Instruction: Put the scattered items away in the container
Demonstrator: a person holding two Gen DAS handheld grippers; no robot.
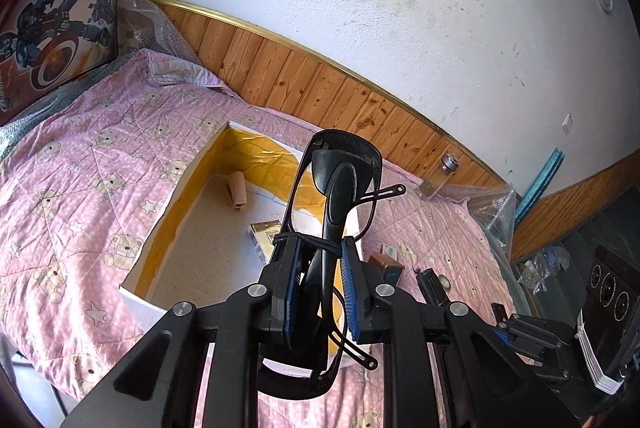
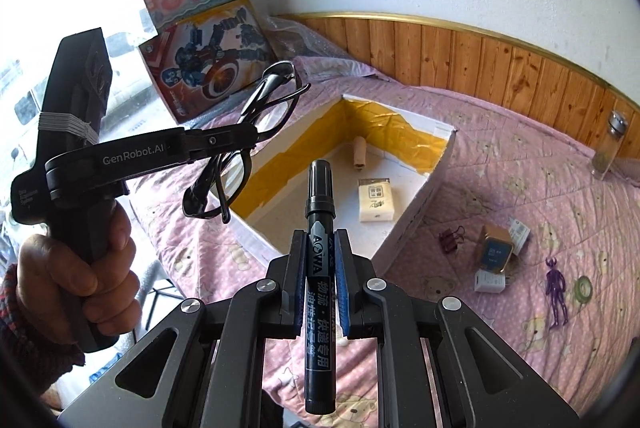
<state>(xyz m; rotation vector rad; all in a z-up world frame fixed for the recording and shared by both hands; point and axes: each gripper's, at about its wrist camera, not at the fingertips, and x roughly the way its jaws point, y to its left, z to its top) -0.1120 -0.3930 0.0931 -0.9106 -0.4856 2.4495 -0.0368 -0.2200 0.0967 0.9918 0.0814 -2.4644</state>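
Both grippers sit nearest the lenses, each closed on something. Left gripper [image 1: 320,248] has its fingers [image 1: 289,268] narrowed onto folded black eyeglasses [image 1: 340,180], held in the air just over the near-left rim of the box. Right gripper [image 2: 320,260] pinches one black marker [image 2: 318,268] upright between blue pads, also above the near rim.

On the pink bear-print bed [image 2: 520,156] stands one open white box [image 2: 424,204] with yellow tape on its inner walls; its floor holds one beige stapler [image 2: 359,152] and one tissue pack [image 2: 376,202], with bare room around them. Right of the box lie one binder clip [image 2: 450,240], a blue-and-gold pack [image 2: 496,254], a white charger [image 2: 490,282], a purple figure [image 2: 557,292] and a tape roll [image 2: 583,286]. One glass jar [image 2: 610,144] stands by the wooden panelling.
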